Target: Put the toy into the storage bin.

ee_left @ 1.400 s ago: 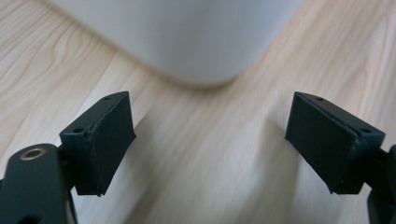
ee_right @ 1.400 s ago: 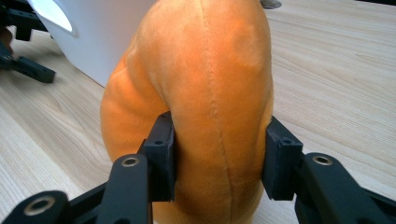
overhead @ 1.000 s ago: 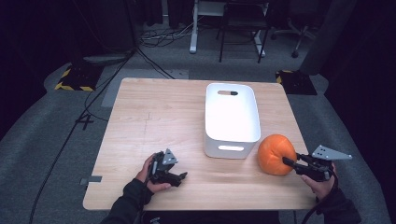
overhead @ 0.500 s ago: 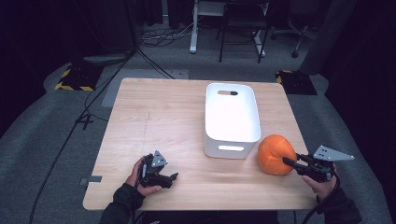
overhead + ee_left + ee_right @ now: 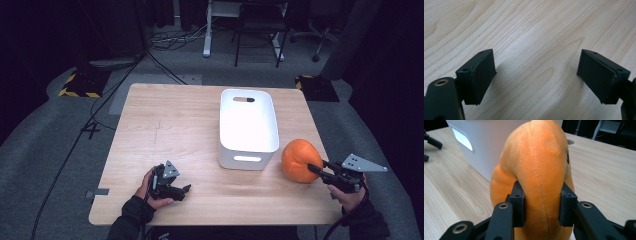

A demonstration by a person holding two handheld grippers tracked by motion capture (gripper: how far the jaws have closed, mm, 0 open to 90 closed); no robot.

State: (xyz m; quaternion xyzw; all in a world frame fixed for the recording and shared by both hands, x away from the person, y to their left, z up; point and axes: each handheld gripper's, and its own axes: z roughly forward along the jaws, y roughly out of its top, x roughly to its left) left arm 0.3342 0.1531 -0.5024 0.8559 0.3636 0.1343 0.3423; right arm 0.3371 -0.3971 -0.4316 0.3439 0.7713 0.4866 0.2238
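One orange plush pumpkin (image 5: pixel 299 160) is seen at the lower right of the high view, resting on the tabletop (image 5: pixel 170 125) just beside the near right corner of the single white bin (image 5: pixel 248 127). In the right gripper view a fold of the plush pumpkin (image 5: pixel 541 170) is pinched between the pads of the right claw (image 5: pixel 541 205), so that claw (image 5: pixel 314 168) is clenched on the toy; its jaws have just been closing onto it. The left claw (image 5: pixel 536 77) is held released over bare wood, with nothing between its pads, at the lower left of the high view (image 5: pixel 182 190). The step in hand is judged to be the grasp, now made. A lift is called for next, high enough for the bin's wall to be cleared, then a carry over the bin's open top. Two claws, one toy and one bin are counted.
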